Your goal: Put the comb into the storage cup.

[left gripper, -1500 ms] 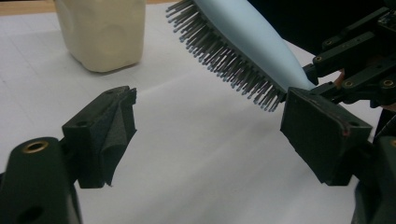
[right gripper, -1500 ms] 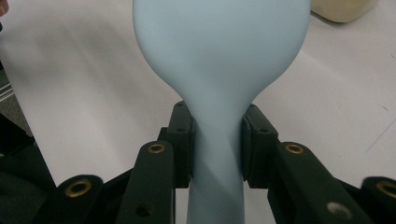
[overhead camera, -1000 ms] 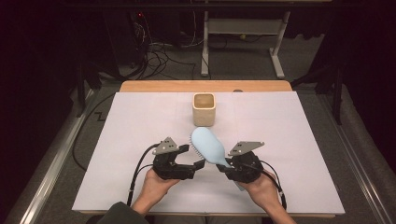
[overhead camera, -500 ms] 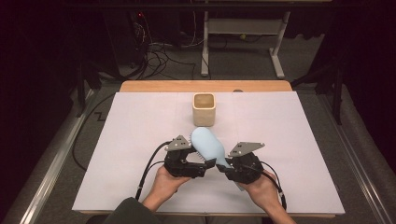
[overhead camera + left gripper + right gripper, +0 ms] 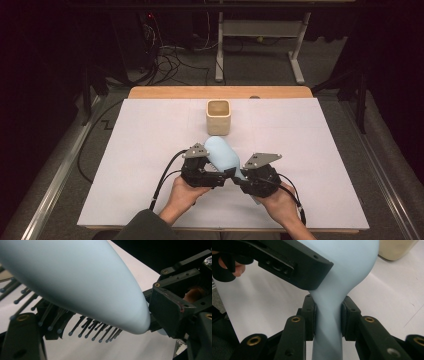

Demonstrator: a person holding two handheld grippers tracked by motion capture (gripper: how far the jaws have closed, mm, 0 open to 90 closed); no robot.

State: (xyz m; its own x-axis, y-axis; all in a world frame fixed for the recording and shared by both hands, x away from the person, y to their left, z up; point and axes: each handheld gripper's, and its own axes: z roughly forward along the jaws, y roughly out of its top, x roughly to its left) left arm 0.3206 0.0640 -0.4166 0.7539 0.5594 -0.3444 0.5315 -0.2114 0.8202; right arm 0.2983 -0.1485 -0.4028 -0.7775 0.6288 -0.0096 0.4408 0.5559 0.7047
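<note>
A pale blue hairbrush (image 5: 222,156) is held above the white desk (image 5: 130,150), near the middle of its near edge, its broad head pointing toward the far edge. The right gripper (image 5: 241,181) clamps the brush's handle: in the right gripper view the two black jaws press against either side of the narrow blue neck (image 5: 328,315), closed tight on it. The left gripper (image 5: 220,177) comes in from the left and meets the brush where the head narrows; in the right gripper view its black body lies across the left flank of the head. In the left gripper view the smooth back of the brush (image 5: 82,282) looms close overhead, with dark ball-tipped bristles (image 5: 90,330) pointing down toward the desk, one of its own jaws shows at the lower left, and the right gripper sits at the right. Whether the left jaws are closed on the brush or merely beside it cannot be told. A small beige square cup (image 5: 218,116) stands upright behind the brush, near the middle of the far edge.
</note>
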